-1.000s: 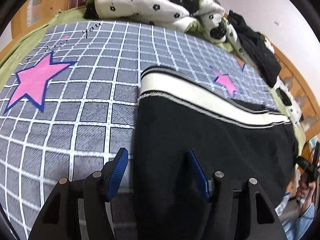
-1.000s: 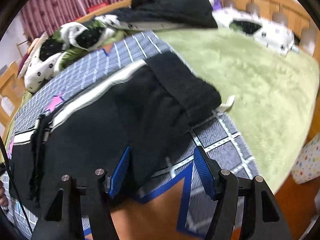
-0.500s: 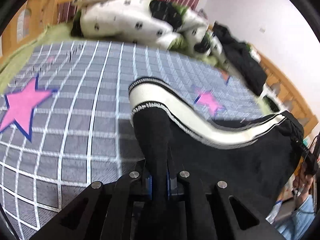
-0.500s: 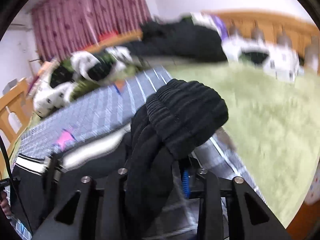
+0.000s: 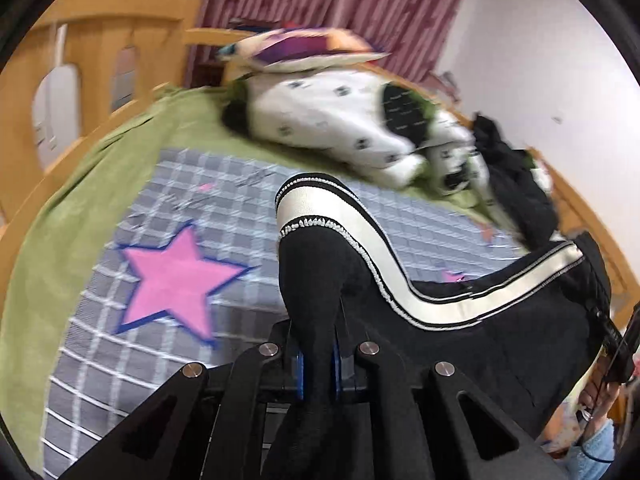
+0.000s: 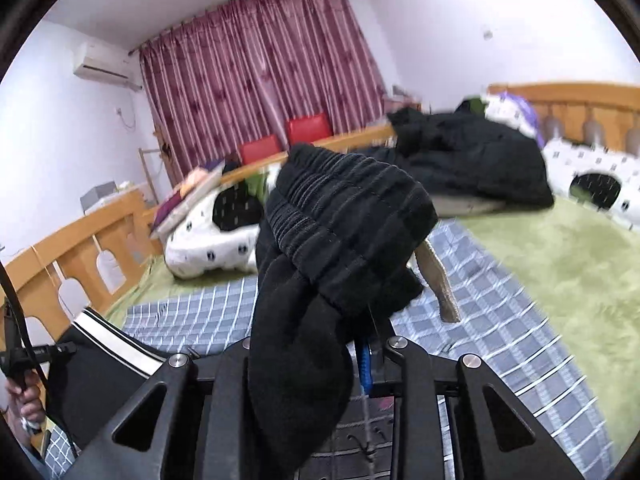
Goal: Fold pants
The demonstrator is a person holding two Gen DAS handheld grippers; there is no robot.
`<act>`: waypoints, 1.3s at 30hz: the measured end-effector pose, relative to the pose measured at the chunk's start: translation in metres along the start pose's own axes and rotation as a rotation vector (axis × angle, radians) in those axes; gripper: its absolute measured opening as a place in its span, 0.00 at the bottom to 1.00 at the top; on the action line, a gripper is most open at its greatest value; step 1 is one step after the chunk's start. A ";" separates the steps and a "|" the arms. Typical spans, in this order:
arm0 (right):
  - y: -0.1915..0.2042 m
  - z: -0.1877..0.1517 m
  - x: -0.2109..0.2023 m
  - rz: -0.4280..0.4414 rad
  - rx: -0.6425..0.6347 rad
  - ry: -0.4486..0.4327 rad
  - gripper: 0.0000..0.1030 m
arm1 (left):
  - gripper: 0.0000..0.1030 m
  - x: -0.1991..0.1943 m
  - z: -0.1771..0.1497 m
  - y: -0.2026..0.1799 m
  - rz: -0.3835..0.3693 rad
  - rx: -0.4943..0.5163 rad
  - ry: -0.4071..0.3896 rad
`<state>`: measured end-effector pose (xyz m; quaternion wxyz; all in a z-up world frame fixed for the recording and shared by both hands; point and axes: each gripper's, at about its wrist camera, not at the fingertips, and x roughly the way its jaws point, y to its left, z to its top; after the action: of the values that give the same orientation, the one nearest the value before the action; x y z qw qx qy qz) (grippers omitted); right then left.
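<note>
Pants (image 5: 316, 280) pinched inside both tools' jaws

— Black knit pants (image 5: 472, 344) with a cream side stripe edged in thin black-and-white lines, over a grey blanket (image 5: 100, 352) checked in white, with a pink star (image 5: 176, 280) outlined in blue.

— Green bedsheet (image 6: 568, 264) beneath; white quilt (image 6: 208, 248) dotted with black, with large black patches; maroon patterned curtain (image 6: 256, 80) behind; blue pads (image 6: 364, 364) on black gripper frames.

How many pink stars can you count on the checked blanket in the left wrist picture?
2. A large pink star lies left of the lifted pants; a small pink star peeks out just above their white stripe. The pants may hide others.
</note>
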<state>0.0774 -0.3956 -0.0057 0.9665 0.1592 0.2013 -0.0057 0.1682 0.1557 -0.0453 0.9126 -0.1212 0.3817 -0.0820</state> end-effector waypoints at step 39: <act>0.045 -0.098 0.024 -0.220 -0.105 0.302 0.52 | 0.63 -0.047 -0.139 0.064 0.116 -0.273 0.055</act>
<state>0.0645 -0.3209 -0.0864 0.9259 0.0846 0.3602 -0.0766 0.0395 0.2066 -0.1263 0.8800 -0.2198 0.4205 0.0204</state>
